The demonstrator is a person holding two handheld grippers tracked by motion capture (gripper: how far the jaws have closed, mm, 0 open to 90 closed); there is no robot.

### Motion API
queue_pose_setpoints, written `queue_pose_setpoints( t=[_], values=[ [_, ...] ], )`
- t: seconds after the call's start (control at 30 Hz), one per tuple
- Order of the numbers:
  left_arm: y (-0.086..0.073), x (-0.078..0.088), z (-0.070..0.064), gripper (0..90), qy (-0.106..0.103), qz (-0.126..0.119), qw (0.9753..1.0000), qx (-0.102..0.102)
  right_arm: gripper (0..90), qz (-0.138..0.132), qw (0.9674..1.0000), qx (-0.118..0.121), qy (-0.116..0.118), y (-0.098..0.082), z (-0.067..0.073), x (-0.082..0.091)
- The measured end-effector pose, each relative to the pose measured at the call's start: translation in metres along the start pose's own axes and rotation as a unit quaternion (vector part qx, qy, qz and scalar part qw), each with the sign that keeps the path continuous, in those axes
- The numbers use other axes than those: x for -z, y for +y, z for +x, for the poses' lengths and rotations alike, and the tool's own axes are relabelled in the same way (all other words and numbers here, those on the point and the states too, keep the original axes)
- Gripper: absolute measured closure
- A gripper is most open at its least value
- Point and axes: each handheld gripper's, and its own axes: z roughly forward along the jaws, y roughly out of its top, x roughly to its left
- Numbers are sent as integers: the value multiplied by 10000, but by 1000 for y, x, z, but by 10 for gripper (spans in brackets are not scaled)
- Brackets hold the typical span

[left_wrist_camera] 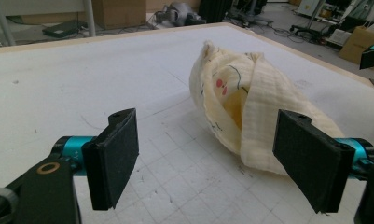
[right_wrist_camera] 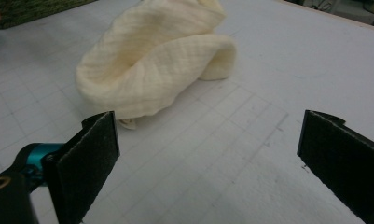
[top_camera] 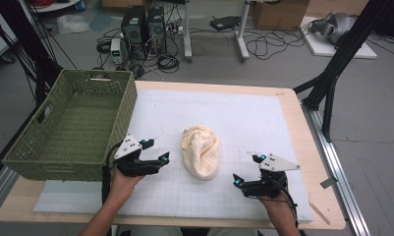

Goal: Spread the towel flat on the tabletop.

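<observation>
The crumpled cream-yellow muslin cloth [top_camera: 200, 151], loosely bunched into an oval heap with small printed marks in red and dark lines showing inside one fold, lies on the white gridded mat [top_camera: 243, 118] around the middle of the tabletop, a little toward the person's edge. The left gripper [top_camera: 155, 151] hovers just beside the cloth on its left with its 2 jaws spread wide and nothing between them; in the left gripper view the far pad stands close against the cloth's lower flank. The right gripper [top_camera: 247, 169] sits near the cloth's right side, toward the near edge, also wide open and empty. The likely trouble is a poor bite: the heap is soft and layered, so a jaw closing on only the top fold could pull 1 layer loose and leave the rest dragging or unrolling across the mat. Pads pressed too low might scrape the mat instead of catching fabric. If the 2 grippers seize different folds and pull apart, the cloth could twist rather than lift cleanly. The green woven plastic basket [top_camera: 32, 147] stands at the left edge of the tabletop, and a trailing corner could snag on its rim should the cloth be carried there.
</observation>
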Motion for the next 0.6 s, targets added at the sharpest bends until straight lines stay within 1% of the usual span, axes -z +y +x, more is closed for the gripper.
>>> queue_pose_setpoints(
  t=[0.2, 0.33, 0.43, 0.47, 0.53, 0.6],
  values=[
    [0, 2, -1, 231, 75, 7, 10000, -54, 42, 105, 9991, 362, 176, 10, 16, -16],
    [-1, 1, 0, 232, 90, 11, 10000, -40, 44, 134, 9987, 419, 251, 16, 22, -26],
    [-2, 1, 0, 233, 112, -7, 9999, -57, 57, 117, 9980, 576, 225, 19, 28, -30],
    [-2, 1, -1, 234, 111, 10, 9999, -74, 63, 117, 9980, 591, 211, 19, 30, -31],
    [-2, 0, 0, 235, 117, 14, 9999, -65, 74, 109, 9975, 659, 248, 21, 34, -35],
    [-3, 0, 1, 235, 128, 24, 9999, -57, 74, 170, 9971, 688, 291, 22, 37, -41]
  ],
)
